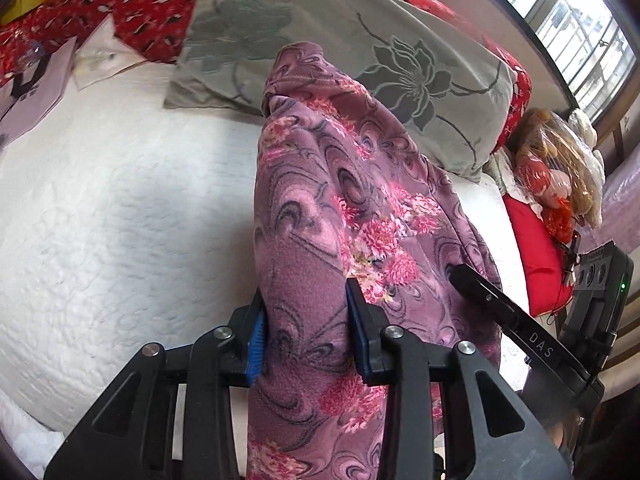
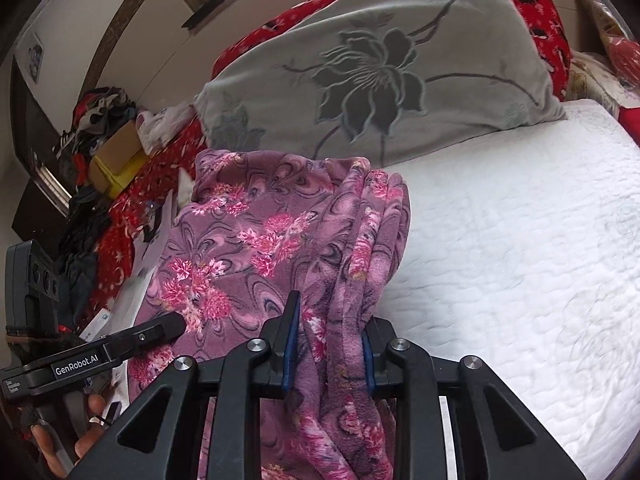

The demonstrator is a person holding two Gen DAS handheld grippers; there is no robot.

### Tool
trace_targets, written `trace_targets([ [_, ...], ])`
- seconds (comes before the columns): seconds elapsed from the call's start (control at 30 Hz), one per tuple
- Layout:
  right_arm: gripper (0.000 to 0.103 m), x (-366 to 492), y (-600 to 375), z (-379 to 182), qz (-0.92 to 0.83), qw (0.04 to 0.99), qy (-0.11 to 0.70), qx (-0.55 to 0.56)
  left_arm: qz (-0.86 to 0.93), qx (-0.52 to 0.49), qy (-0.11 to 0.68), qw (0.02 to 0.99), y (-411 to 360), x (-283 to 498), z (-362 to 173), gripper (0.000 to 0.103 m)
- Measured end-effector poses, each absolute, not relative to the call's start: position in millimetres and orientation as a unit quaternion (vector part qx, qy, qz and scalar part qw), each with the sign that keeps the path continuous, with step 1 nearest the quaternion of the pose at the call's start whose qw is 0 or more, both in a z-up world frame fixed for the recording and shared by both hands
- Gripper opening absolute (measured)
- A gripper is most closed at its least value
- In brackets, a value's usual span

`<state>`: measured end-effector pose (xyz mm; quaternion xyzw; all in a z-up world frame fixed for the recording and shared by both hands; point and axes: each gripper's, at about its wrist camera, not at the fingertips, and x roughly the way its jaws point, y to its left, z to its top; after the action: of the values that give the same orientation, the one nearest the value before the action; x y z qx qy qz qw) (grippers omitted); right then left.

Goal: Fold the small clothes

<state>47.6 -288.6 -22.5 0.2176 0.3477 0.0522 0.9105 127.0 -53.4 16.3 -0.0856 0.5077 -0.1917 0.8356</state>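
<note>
A purple fleece garment with pink flowers [image 1: 320, 208] hangs bunched above the white quilted bed [image 1: 120, 208]. My left gripper [image 1: 306, 320] is shut on one thick fold of it. My right gripper [image 2: 330, 344] is shut on another gathered edge of the same garment [image 2: 256, 240]. The cloth stretches between the two grippers. The right gripper's finger [image 1: 480, 292] shows at the right of the left wrist view; the left gripper's finger [image 2: 160, 330] shows at the lower left of the right wrist view.
A grey pillow with a dark flower [image 2: 380, 72] lies at the bed's head over red patterned bedding [image 1: 132, 12]. A doll in plastic [image 1: 560, 168] and a red cushion [image 1: 536, 252] sit at one side. Piled clothes and a cardboard box [image 2: 116, 152] sit at the other. The white quilt [image 2: 520, 240] lies beside the garment.
</note>
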Motion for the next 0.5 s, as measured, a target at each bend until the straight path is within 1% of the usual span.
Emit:
trace_targets([
  [0.13, 0.025, 53.2, -275.7, -28.1, 0.056, 0.907, 0.356, 0.218, -0.180, -0.089, 0.514, 0.834, -39.4, 127.9, 6.4, 0.033],
  [0.23, 0.026, 61.0, -269.5, -43.7, 0.054, 0.901, 0.370, 0.220, -0.170, -0.090, 0.533, 0.824, -33.5, 132.0, -17.2, 0.035],
  [0.33, 0.028, 73.2, -265.2, -77.1, 0.047, 0.881, 0.421, 0.211, -0.138, -0.074, 0.567, 0.809, -25.9, 139.4, -49.3, 0.035],
  [0.37, 0.032, 76.2, -265.7, -90.9, 0.041, 0.871, 0.442, 0.208, -0.148, -0.081, 0.571, 0.803, -20.8, 140.3, -55.6, 0.038],
  [0.43, 0.035, 73.3, -274.3, -99.2, 0.049, 0.866, 0.444, 0.227, -0.163, -0.096, 0.564, 0.804, -9.3, 139.1, -51.6, 0.038],
  [0.5, 0.036, 71.3, -285.3, -92.1, 0.046, 0.865, 0.437, 0.242, -0.167, -0.097, 0.546, 0.815, -2.8, 140.8, -37.9, 0.038],
])
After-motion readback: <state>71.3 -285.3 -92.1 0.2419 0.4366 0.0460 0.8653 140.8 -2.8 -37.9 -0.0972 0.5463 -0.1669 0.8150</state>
